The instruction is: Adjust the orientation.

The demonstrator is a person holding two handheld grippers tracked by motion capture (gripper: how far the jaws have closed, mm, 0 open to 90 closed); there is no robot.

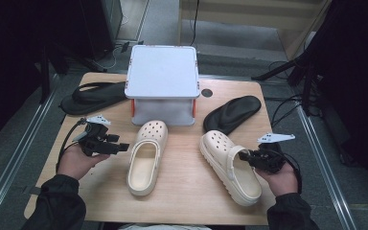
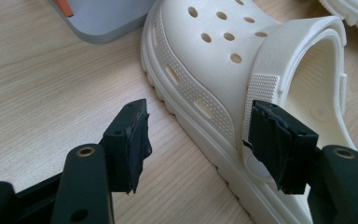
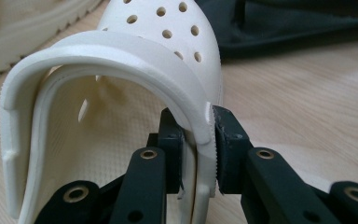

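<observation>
Inspection of the light wooden table: two cream perforated foam clogs lie on it, side by side and apart, toes pointing toward twelve o'clock.

The left clog lies at centre, its toe just short of the grey-and-white box-shaped stand with orange trim, which sits at twelve o'clock. The right clog lies at about four o'clock from the stand, toe angled toward eleven o'clock.

Right gripper: it comes at the right clog from three o'clock. In the right gripper view its fingers pinch the clog's side wall where the strap joins, one finger inside the shoe, one outside, both pressed against the foam.

Left gripper: held at nine o'clock of the left clog. In the left gripper view its fingers stand spread, gripping nothing; the near side of the left clog sits between them, one finger short of the sole edge, the other at the strap rivet.

Two black rubber flip-flops also lie on the table: one at nine o'clock of the stand, one at four o'clock, just beyond the right clog's toe.
</observation>
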